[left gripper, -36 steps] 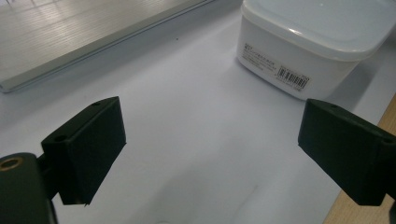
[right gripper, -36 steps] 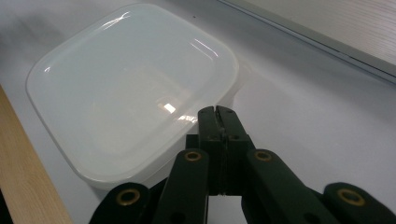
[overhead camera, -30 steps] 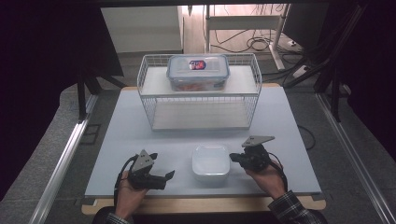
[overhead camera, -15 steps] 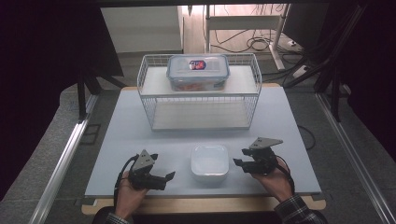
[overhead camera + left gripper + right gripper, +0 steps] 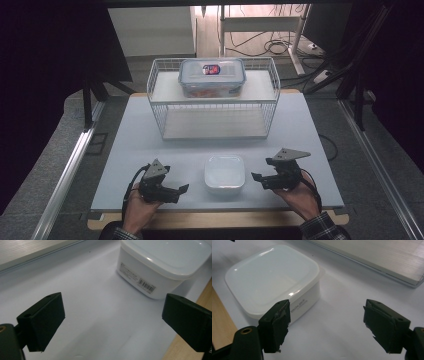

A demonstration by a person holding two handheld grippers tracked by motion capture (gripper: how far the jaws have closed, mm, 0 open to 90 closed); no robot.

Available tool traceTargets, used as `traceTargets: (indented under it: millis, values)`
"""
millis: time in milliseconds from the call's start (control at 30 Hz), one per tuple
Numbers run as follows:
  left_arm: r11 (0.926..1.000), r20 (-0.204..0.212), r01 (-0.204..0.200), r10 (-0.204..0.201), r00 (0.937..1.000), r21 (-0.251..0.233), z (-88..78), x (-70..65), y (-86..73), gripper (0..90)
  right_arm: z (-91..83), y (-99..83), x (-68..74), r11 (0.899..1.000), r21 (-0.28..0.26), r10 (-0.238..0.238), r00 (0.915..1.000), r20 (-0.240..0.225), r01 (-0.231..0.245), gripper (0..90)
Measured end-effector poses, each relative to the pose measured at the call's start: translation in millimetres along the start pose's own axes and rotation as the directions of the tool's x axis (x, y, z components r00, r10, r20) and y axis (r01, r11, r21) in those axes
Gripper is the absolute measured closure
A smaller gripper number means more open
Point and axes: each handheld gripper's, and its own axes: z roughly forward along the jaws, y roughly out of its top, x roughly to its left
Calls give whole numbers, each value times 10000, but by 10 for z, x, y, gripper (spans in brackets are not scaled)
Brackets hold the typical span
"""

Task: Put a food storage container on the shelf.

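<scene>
A pale grey rectangular tabletop (image 5: 150, 145) is carrying a white wire rack (image 5: 212, 100) in a dim, cable-strewn room. The lidded square white plastic container (image 5: 224, 173) is sitting near the front edge between the left gripper (image 5: 182, 190) and right gripper (image 5: 256, 177). Both are standing apart from it with jaws spread; the right's have just been opening, nothing between them, and its label print is staying unreadable.

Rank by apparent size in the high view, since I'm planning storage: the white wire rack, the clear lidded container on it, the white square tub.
1. White wire rack
2. Clear lidded container
3. White square tub, though nearer the camera, so unsure.
</scene>
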Motion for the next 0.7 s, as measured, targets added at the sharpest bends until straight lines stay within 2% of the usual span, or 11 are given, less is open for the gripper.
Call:
traceTargets:
  millis: [33,67,133,200,267,400,433,533,567,600,700]
  values:
    - [10000,0,0,0,10000,0,0,0,0,39,-7,15,12,9998,52,200,9998,-61,-200,220]
    - [9998,145,173,-172,9997,-84,8,-19,41,34,-12,28,19,9995,96,291,9995,-139,-289,220]
    - [9994,393,309,-304,9988,-142,15,-37,93,54,-21,52,40,9993,220,316,9995,-84,-314,228]
    - [9996,487,233,-226,9986,-135,26,-52,121,87,-24,70,62,9988,401,275,9996,-66,-272,234]
    - [9999,469,-102,105,9988,-68,80,-99,206,114,-27,80,74,9985,521,175,9996,-232,-163,234]
    - [9996,644,-255,263,9976,-137,150,-122,295,138,-18,103,90,9992,373,184,9985,-508,-166,243]
    - [9994,706,-296,307,9970,-162,176,-126,322,144,-1,123,107,9995,323,93,9975,-695,-71,261]
    - [9995,948,-305,310,9950,-71,275,-130,396,143,49,146,137,9991,427,-8,9962,-871,45,281]
    - [9997,1274,-239,238,9916,-7,347,-116,446,143,69,154,147,9990,448,3,9957,-922,39,283]
    - [9997,1274,-239,238,9916,-7,347,-116,446,144,69,154,147,9990,448,3,9957,-922,39,283]
    - [9999,1629,-124,111,9866,68,442,-97,521,157,136,184,170,9983,573,-64,9940,-1087,127,291]
